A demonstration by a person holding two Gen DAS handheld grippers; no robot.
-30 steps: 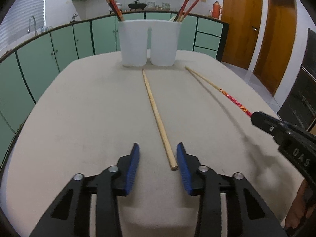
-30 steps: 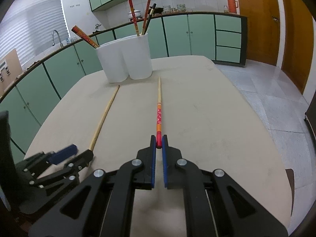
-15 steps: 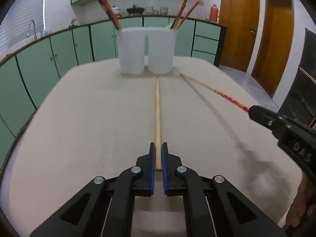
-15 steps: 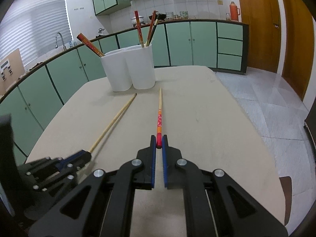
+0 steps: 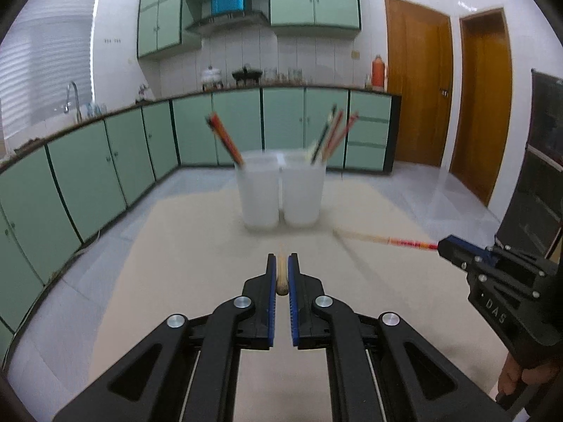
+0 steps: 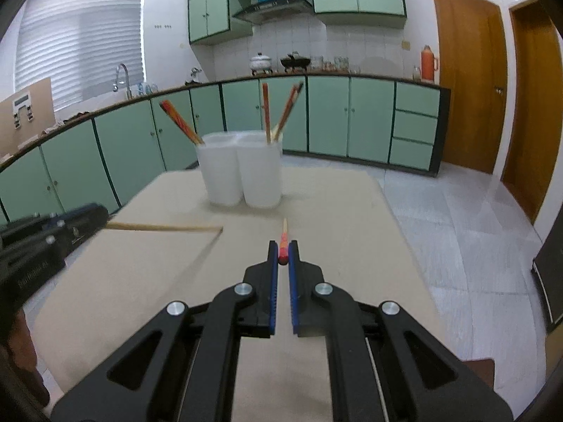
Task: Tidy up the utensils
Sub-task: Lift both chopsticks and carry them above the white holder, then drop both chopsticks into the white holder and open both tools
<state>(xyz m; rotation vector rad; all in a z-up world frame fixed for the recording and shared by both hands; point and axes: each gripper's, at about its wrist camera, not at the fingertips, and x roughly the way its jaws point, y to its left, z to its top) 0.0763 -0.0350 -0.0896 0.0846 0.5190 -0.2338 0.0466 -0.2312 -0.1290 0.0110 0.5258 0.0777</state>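
Observation:
My left gripper (image 5: pixel 281 276) is shut on a plain wooden chopstick (image 5: pixel 282 274) and holds it lifted, pointing at two white cups (image 5: pixel 260 193). My right gripper (image 6: pixel 282 258) is shut on a red-patterned chopstick (image 6: pixel 283 242), also lifted and pointing at the cups (image 6: pixel 260 176). The right gripper (image 5: pixel 447 248) shows at the right of the left wrist view with the red chopstick (image 5: pixel 404 243). The left gripper (image 6: pixel 100 219) shows at the left of the right wrist view with the wooden chopstick (image 6: pixel 165 227). Both cups hold red chopsticks (image 6: pixel 177 123).
The cups stand at the far end of a beige table (image 6: pixel 140 281). Green cabinets (image 5: pixel 105 161) line the wall behind and to the left. Wooden doors (image 5: pixel 418 81) are at the right. Tiled floor (image 6: pixel 457 232) lies right of the table.
The left gripper shut on the wooden chopstick and raised it off the table. The right gripper raised the red chopstick too. Both chopsticks now point level at the cups.

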